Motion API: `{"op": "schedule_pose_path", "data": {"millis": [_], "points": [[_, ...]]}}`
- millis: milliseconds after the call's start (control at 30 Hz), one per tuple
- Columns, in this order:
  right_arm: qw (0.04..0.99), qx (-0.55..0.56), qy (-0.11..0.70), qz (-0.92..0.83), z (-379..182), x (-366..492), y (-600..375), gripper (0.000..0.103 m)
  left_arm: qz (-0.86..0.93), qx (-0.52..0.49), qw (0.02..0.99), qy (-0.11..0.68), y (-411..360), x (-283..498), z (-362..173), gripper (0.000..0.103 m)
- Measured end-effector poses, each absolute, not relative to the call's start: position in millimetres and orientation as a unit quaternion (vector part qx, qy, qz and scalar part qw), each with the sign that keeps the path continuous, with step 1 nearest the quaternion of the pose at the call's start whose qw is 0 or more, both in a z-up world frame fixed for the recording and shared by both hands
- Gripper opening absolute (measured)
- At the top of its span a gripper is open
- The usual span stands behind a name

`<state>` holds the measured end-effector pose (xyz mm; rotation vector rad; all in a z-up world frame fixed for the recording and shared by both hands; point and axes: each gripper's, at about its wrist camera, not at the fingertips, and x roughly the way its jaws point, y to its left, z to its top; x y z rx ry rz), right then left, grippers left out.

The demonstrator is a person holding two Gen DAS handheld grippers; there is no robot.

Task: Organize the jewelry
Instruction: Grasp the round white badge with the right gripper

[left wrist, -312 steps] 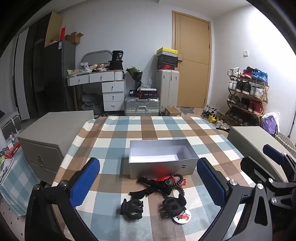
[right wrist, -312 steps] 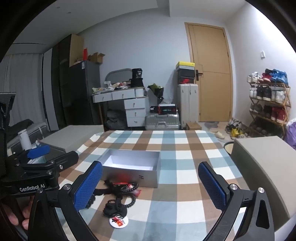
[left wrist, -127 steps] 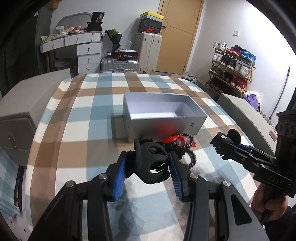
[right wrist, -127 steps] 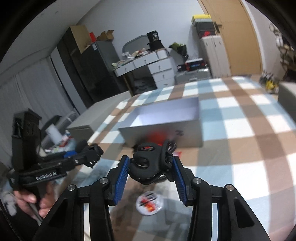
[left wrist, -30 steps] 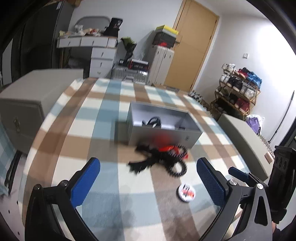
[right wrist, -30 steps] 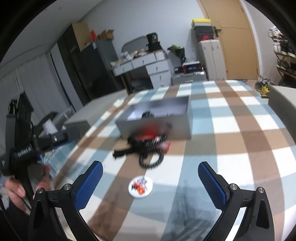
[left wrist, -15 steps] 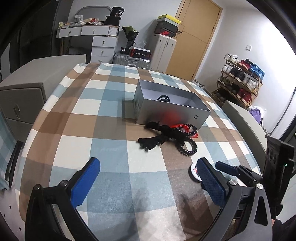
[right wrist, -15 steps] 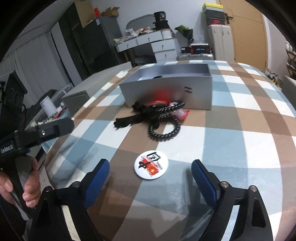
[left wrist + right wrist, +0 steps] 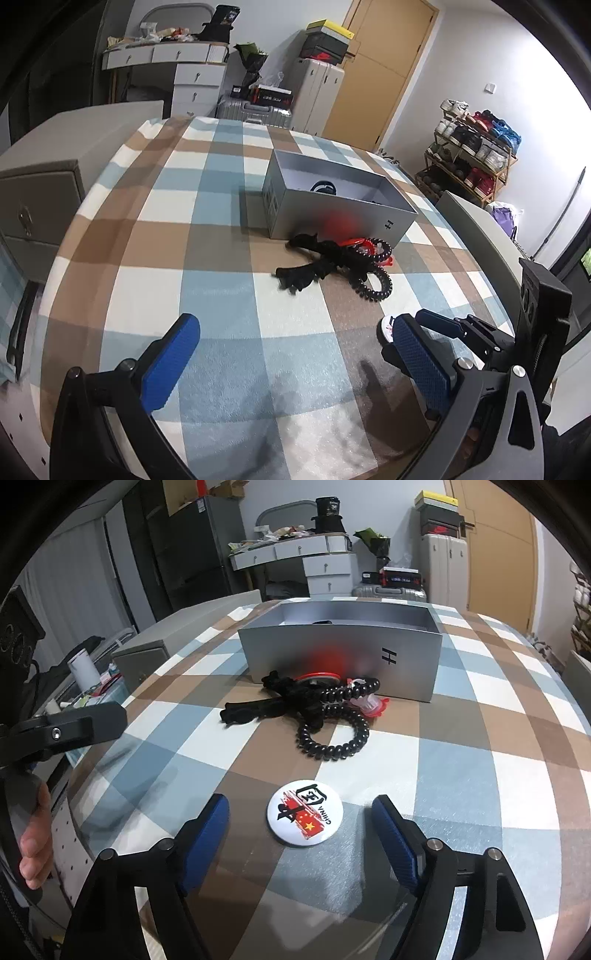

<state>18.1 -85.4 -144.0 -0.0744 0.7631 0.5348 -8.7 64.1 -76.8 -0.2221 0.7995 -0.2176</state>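
Your right gripper (image 9: 299,823) hangs low over the checked tablecloth (image 9: 480,775), its jaws closing with a round white badge (image 9: 305,813) lying flat between them, not yet pinched. The badge looks light, stiff and smooth, likely to slide; take it across its rim. Beyond the fingertips lie a black coiled hair tie (image 9: 332,734) and the grey box (image 9: 340,657). Your left gripper (image 9: 291,354) is spread wide, holding nothing.

Even indoor light, soft shadows under tongs, sharp focus, strong fisheye bending, dark corners.
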Motion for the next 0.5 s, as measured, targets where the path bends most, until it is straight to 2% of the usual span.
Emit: {"op": "schedule_pose_path", "data": {"millis": [100,233,500], "points": [[0.896,-0.052,0.361,0.254,-144.5,16.4,-82.9,0.068,-0.094,-0.102,0.913,0.383,65.3,-5.5,-75.9,0.102],[0.903,-0.086,0.346,0.241,-145.9,12.3,-79.1,0.042,-0.087,-0.095,0.917,0.377,66.4,-0.8,-74.5,0.102],[0.905,-0.053,0.336,0.255,-144.4,13.0,-91.0,0.041,-0.119,-0.062,0.903,0.408,57.3,14.5,-82.7,0.102]]}}
